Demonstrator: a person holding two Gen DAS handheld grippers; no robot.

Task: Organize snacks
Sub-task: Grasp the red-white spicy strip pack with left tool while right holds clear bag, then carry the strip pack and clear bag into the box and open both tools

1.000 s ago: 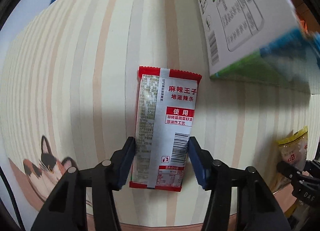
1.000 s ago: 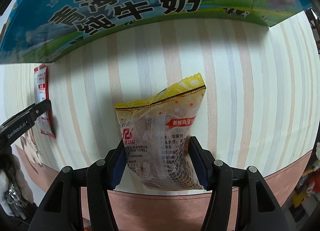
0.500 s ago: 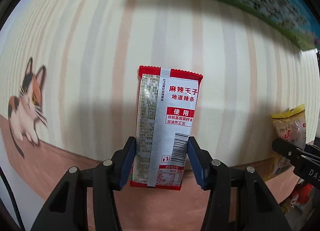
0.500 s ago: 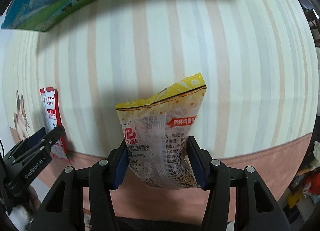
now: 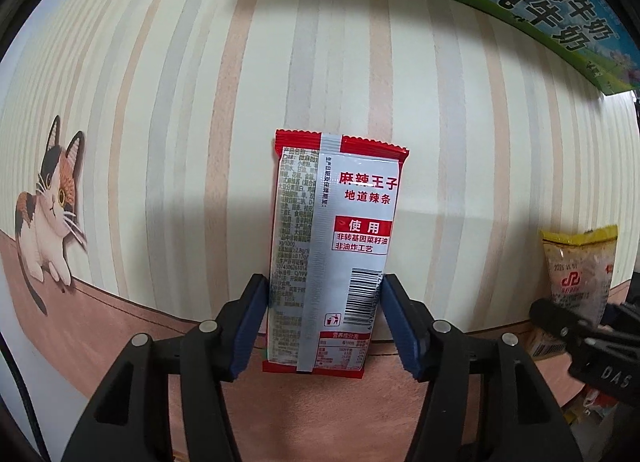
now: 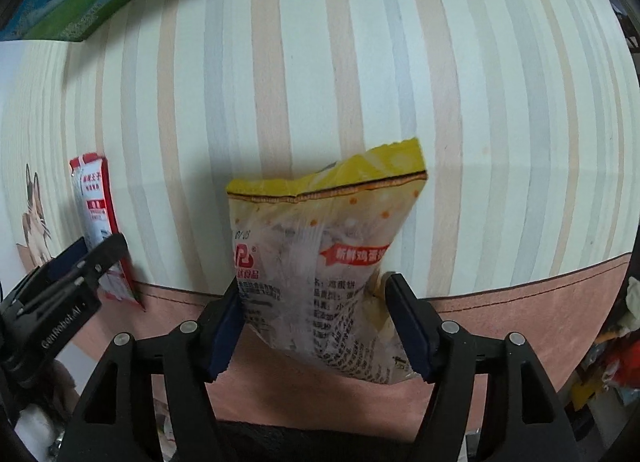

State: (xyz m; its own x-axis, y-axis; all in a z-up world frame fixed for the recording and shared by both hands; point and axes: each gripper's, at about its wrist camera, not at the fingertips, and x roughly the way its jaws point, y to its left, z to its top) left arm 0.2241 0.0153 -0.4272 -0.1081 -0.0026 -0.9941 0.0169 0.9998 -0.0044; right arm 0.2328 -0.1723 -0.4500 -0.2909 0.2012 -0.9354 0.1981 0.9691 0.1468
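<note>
While both grippers point down at the striped tablecloth (image 5: 460,150), the left gripper (image 5: 324,322) has the red-and-white snack packet (image 5: 332,254) between its blue pads (image 5: 248,326), and those jaws are opening, the pads just at the packet's side edges. Over on the other hand, the right gripper (image 6: 316,322) frames the yellow-topped snack bag (image 6: 320,262); its jaws are opening too, with a gap showing on the right side while the left pad meets the bag's edge. Both packs sit near the cloth's pink border (image 6: 520,302), side by side but apart. Out to the left edge, a printed cat (image 5: 48,206) decorates the cloth. Farther back, a green-and-blue milk carton box (image 5: 540,2) stands along the far side.
</note>
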